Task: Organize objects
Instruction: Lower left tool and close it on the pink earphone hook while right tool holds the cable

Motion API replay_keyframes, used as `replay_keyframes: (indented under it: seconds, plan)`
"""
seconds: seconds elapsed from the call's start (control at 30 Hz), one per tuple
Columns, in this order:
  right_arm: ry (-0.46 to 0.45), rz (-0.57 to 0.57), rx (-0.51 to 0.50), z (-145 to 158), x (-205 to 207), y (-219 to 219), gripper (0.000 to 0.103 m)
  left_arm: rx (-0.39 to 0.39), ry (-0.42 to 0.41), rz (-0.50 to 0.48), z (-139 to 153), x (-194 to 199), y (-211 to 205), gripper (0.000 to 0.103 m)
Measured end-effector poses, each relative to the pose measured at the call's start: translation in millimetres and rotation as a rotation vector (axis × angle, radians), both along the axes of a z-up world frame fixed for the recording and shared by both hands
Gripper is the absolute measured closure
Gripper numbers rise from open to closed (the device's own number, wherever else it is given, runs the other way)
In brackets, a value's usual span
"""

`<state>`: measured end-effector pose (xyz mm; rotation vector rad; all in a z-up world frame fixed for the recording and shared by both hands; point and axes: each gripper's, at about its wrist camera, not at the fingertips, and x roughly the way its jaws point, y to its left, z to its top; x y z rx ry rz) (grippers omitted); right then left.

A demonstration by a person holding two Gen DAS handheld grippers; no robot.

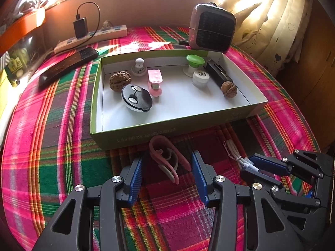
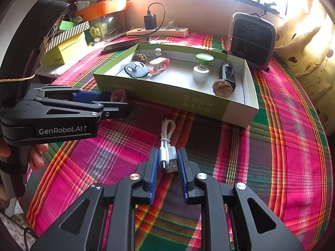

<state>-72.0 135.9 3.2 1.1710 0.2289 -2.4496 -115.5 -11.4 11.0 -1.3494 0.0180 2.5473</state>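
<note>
A green box (image 1: 100, 96) with a white floor sits on the plaid cloth and holds two walnuts (image 1: 120, 81), a black round lid (image 1: 137, 100), a pink clip (image 1: 155, 82), a green-topped spool (image 1: 194, 64), a white cap (image 1: 200, 77) and a black rectangular item (image 1: 217, 73). My left gripper (image 1: 167, 163) is open around a pink clip (image 1: 165, 159) lying in front of the box. My right gripper (image 2: 167, 163) has its jaws closed in on the plugs of a bundled white USB cable (image 2: 166, 144), also seen in the left wrist view (image 1: 238, 156).
A small heater (image 1: 211, 28) stands behind the box at right. A power strip (image 1: 92, 37) with a black charger and a dark remote (image 1: 67, 67) lie at the back left. Yellow and striped boxes (image 2: 65, 48) sit at far left. Curtains (image 1: 278, 21) hang at right.
</note>
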Motion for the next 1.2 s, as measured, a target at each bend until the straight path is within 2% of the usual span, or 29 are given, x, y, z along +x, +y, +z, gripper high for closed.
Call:
replay_keyframes:
  seconds: [0.17,0.23,0.3,0.43,0.73,0.97,1.07,1.2]
  plan:
    - [0.005,-0.003,0.012,0,0,-2,0.077,-0.013,0.0,0.01,1,4,-7,0.059]
    - [0.009,-0.022,0.027,0,-1,-2,0.066,-0.013,-0.003,0.015,1,4,-8,0.059]
    - [0.004,-0.038,0.025,0,-3,-2,0.06,-0.015,-0.006,0.019,-1,3,-9,0.059]
    - [0.004,-0.05,0.028,0,-6,-4,0.057,-0.059,0.008,0.021,-4,2,-5,0.059]
    - [0.002,-0.05,0.03,-1,-11,-7,0.056,-0.013,0.013,0.028,-3,-1,-12,0.06]
    - [0.001,-0.05,0.027,-1,-11,-7,0.056,-0.01,0.017,0.026,-3,-2,-12,0.062]
    - [0.001,-0.046,0.024,-1,-11,-7,0.059,-0.015,0.031,0.035,-4,0,-14,0.069]
    - [0.001,-0.027,0.016,0,-10,-9,0.068,-0.024,0.041,0.034,-5,0,-16,0.075]
